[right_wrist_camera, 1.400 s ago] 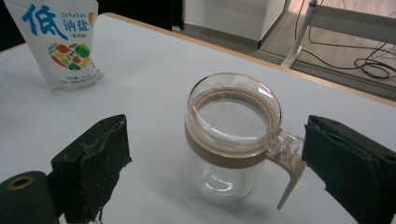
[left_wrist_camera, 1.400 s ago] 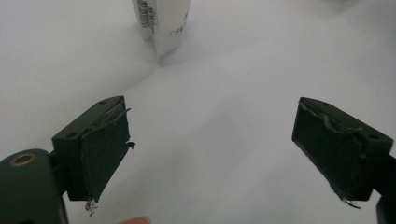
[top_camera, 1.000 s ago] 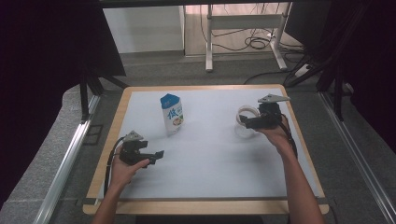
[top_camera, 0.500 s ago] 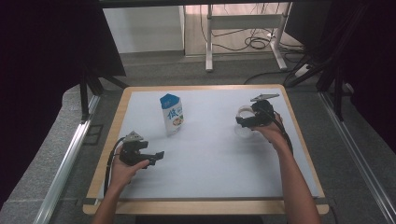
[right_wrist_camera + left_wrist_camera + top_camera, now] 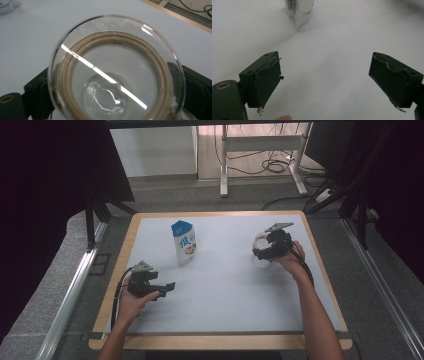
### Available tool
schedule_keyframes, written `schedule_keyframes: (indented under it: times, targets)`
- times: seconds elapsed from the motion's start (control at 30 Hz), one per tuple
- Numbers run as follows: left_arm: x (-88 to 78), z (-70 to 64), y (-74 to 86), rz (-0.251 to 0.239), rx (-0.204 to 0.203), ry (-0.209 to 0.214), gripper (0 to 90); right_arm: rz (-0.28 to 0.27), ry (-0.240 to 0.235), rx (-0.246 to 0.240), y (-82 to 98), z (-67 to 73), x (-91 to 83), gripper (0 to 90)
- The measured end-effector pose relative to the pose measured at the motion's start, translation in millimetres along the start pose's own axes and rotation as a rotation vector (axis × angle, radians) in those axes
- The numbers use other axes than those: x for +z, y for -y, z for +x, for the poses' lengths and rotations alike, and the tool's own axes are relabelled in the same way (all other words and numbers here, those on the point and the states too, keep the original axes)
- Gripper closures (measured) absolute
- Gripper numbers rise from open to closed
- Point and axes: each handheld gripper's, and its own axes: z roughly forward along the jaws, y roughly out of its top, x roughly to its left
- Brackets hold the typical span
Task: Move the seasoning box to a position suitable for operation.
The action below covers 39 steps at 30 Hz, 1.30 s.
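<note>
A clear glass jar stands at the right of the white table. My right gripper is shut on the jar. From above, the jar shows a tan ring inside its wall, with a black finger pressed against each side. A white and blue milk carton stands upright left of the middle. My left gripper hovers near the front left, open with nothing in it. Between its jaws is bare table, and the carton's base is farther ahead.
The table has a wooden rim. Grey floor and metal rails flank it. A desk frame with cables stands behind. The carton's corner lies at the top left of the right gripper view.
My right gripper has shifted left and a little nearer, closing in around the jar. The left gripper and the carton have stayed put.
</note>
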Motion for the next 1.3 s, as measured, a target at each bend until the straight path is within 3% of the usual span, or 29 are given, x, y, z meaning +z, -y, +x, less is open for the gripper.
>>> schedule_keyframes:
  times: [0.3,0.87,1.3]
  targets:
    - [0.3,0.9,0.9,0.001,-0.001,-0.002,10.7,-0.017,-0.003,-0.028,-0.9,1.7,-3.7,10.7]
    - [0.3,3.9,2.9,0.001,-0.012,0.002,10.7,-0.037,0.004,-0.026,-1.4,2.0,-4.3,11.0]
    - [0.2,7.2,4.6,-0.001,-0.03,0.008,10.8,-0.066,-0.013,-0.034,-3.0,9.9,-17.8,11.0]
